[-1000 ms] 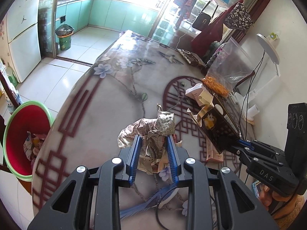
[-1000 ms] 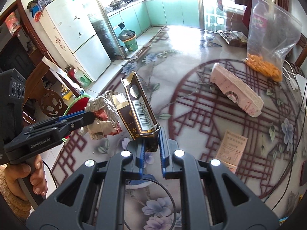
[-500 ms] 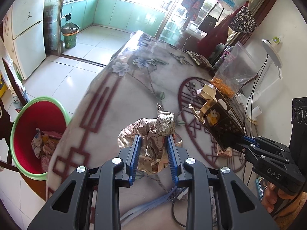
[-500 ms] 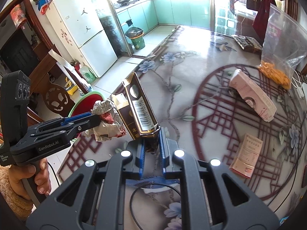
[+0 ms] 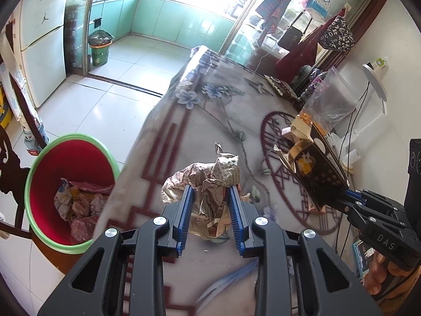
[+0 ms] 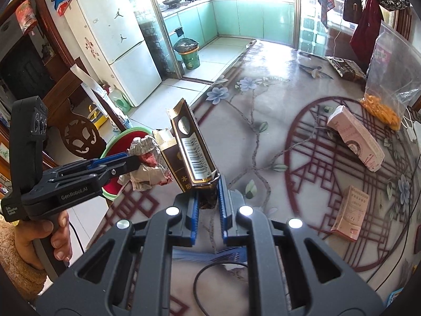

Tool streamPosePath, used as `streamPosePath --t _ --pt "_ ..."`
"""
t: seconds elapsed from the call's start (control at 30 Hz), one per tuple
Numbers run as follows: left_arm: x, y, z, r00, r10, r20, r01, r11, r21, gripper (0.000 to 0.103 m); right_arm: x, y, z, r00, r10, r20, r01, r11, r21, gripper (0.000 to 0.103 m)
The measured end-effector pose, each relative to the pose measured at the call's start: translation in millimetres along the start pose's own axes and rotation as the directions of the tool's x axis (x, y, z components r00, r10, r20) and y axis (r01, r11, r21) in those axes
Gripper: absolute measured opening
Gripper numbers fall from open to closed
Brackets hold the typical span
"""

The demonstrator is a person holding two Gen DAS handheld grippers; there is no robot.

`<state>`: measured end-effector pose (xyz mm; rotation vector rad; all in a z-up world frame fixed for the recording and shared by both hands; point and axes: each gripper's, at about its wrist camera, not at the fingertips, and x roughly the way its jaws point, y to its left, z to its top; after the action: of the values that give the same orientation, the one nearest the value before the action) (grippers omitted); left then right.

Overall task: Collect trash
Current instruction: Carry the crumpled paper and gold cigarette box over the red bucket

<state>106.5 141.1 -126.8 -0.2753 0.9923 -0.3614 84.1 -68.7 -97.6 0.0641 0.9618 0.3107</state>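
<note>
My left gripper (image 5: 209, 197) is shut on a crumpled newspaper wad (image 5: 210, 179), held above the table's left edge; the wad also shows in the right wrist view (image 6: 148, 163). My right gripper (image 6: 206, 192) is shut on the bottom end of an open dark brown cigarette carton (image 6: 190, 152), held upright above the table; the carton shows at the right of the left wrist view (image 5: 313, 168). A red bin with a green rim (image 5: 39, 163) stands on the floor left of the table and holds crumpled paper.
On the flowered table (image 6: 276, 110) lie a pink carton (image 6: 355, 138), a small pink box (image 6: 351, 214), a clear bag of orange snacks (image 6: 386, 79) and a dark packet (image 6: 344, 69). Cables run along the right edge. A carved chair (image 6: 79, 134) stands by the bin.
Both grippers have moved left with their loads toward the table's left edge. The red bin now shows larger and closer in the left wrist view.
</note>
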Motion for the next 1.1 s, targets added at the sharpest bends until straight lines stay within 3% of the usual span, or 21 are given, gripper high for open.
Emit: streamPosePath --t 0.53,1.1 --pt "-23.2 91.4 7.9 0.998 0.062 0.017 -0.06 0.993 -0.097 0.026 26.4 64.4 11.1 1.0 0.002 -0.019 -0.003 0.999 -0.038 0.013" --pt "-23.7 178.7 17.6 0.986 0.166 -0.022 -0.167 0.959 -0.229 0.027 77.9 129.8 31.8 0.994 0.052 -0.095 -0.064 0.99 -0.128 0.013"
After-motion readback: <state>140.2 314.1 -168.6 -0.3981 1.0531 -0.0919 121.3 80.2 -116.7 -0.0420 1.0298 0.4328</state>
